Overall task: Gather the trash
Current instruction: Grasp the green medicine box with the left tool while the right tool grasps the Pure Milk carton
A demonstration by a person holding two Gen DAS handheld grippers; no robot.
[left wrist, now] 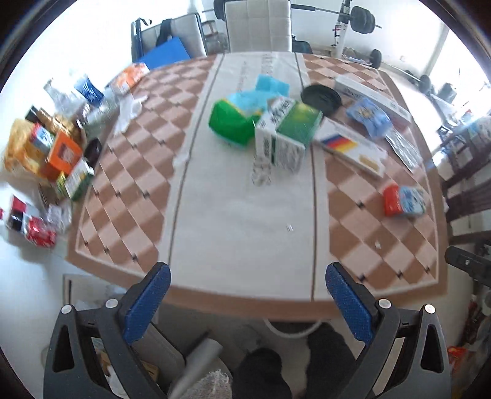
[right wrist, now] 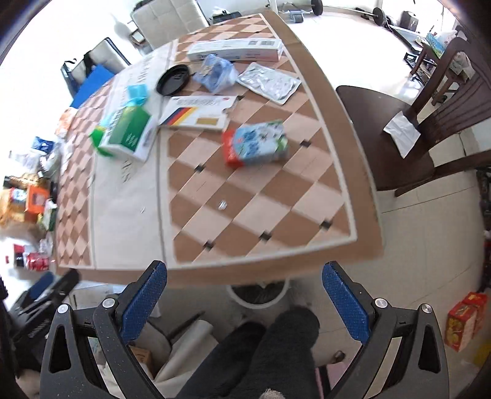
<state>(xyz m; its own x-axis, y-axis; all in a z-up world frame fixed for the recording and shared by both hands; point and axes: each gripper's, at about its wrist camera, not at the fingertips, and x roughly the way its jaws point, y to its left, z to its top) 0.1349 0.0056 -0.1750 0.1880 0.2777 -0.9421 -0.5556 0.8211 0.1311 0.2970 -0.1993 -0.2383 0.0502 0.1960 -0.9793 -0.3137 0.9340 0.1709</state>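
Trash lies on a checkered table (left wrist: pixel 129 184) (right wrist: pixel 276 196). A green-and-white carton (left wrist: pixel 285 135) (right wrist: pixel 129 132) sits mid-table beside a green bag (left wrist: pixel 230 122). A red-and-blue pack (left wrist: pixel 405 199) (right wrist: pixel 254 144) lies to the right. A flat box with flag stripes (left wrist: pixel 353 147) (right wrist: pixel 196 115), a black lid (left wrist: pixel 320 96) (right wrist: pixel 173 79), a blue plastic bag (left wrist: pixel 368 116) (right wrist: pixel 216 72), a silver pouch (right wrist: pixel 270 81) and a long white box (left wrist: pixel 371 95) (right wrist: pixel 236 49) lie farther back. My left gripper (left wrist: pixel 247 288) and right gripper (right wrist: pixel 244 285) are open and empty, above the table's near edge.
A white bin (right wrist: pixel 260 294) stands under the near table edge. Boxes and wrappers (left wrist: pixel 46 153) are piled on the floor at left. A dark wooden chair (right wrist: pixel 408 132) stands at right, a white chair (left wrist: pixel 257 24) at the far end. Red boxes (right wrist: pixel 463 319) sit on the floor.
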